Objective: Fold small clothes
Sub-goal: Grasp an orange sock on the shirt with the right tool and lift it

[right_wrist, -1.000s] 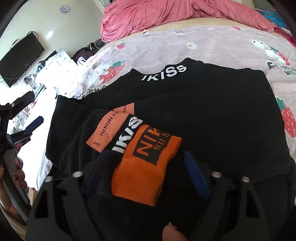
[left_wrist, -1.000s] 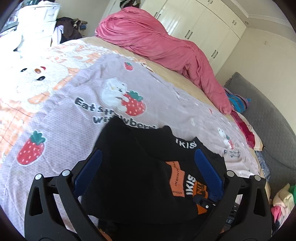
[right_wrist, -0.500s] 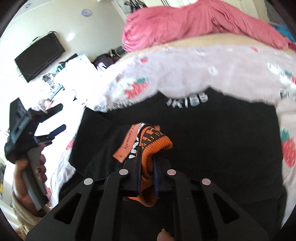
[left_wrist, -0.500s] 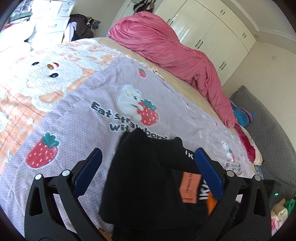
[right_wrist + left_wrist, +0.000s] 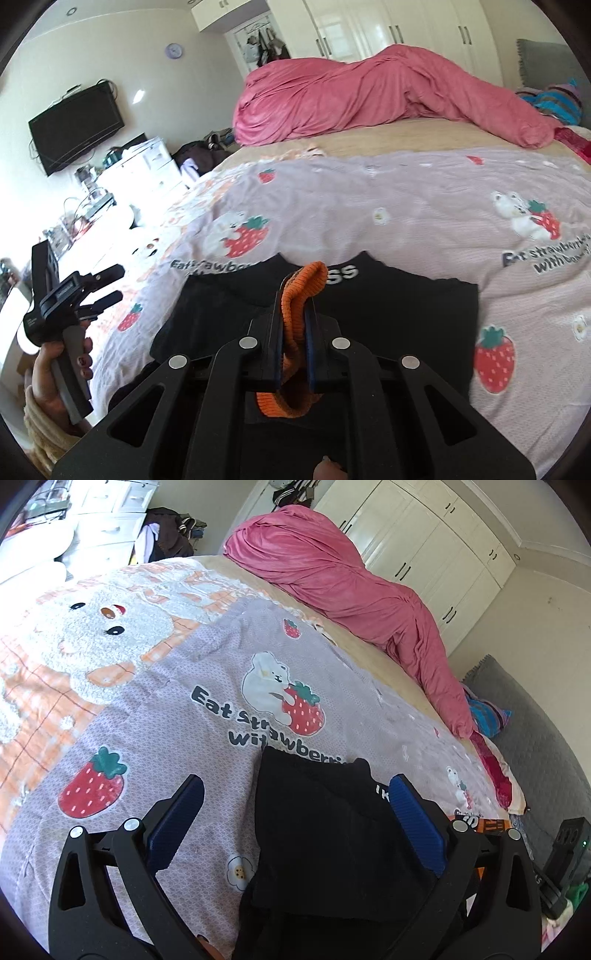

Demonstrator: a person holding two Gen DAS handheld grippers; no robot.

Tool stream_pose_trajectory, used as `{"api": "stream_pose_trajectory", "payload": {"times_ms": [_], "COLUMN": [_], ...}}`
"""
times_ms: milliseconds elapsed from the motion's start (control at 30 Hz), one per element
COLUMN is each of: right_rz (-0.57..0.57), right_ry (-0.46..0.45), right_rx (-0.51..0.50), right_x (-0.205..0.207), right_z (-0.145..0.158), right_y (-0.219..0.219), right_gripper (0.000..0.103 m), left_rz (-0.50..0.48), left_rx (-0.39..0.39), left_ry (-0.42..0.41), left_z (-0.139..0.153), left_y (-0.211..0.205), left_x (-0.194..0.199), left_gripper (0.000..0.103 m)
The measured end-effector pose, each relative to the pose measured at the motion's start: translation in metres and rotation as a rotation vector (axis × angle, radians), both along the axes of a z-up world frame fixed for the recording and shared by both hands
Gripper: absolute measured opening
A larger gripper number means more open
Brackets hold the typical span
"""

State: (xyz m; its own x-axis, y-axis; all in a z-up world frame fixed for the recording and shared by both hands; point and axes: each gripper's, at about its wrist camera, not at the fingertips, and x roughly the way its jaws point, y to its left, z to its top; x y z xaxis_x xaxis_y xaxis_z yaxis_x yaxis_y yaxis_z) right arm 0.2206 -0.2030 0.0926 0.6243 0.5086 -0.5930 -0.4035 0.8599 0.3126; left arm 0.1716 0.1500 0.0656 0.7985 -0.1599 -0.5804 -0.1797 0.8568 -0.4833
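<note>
Gripping a bunched orange knit piece [image 5: 301, 295], the right gripper [image 5: 293, 332] has its two fingers pressed narrow around the fabric, which bulges above the fingertips and hangs in a loop beneath them. Whether this is a sock or a cuff cannot be told. Just beyond and below that gripper a black garment [image 5: 388, 314] lies spread on the strawberry-print bedspread [image 5: 406, 206], with white lettering on its far edge, partly hidden behind the orange knit.

Off to the right gripper's left, and well apart from it, the left gripper [image 5: 101, 286] is held in the air by a hand [image 5: 59, 373] with dark nail polish. Seen from its own camera, the left gripper [image 5: 295, 823] has its blue pads [image 5: 415, 830] spread wide with nothing between them; the near end of the black garment [image 5: 332, 830] lies under and ahead of the gap, closer to the right-hand pad. A pink duvet [image 5: 351, 590] is heaped far ahead at the back of the bed.

Likely risks from here: the orange piece is held in a crumpled wad, so laying it down may leave a messy fold. If it is attached to the black garment, pulling could drag that cloth out of its flat lie. The open left gripper holds nothing down to stop this.
</note>
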Motion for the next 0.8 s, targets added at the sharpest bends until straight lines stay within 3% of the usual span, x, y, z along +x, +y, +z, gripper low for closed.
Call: {"api": "stream_pose_trajectory", "payload": {"times_ms": [800], "right_rz": [-0.089], "right_ry": [0.032], "right_rx": [0.004], "right_x": [-0.003], "right_z": [-0.034], "right_y": [-0.033], "right_gripper": [0.008], "left_rz": [-0.140], "left_rx": [0.122], "left_ry": [0.061], "left_z": [-0.016], "left_y": [-0.064], "left_x": [0.018], "left_gripper": [0.094]}}
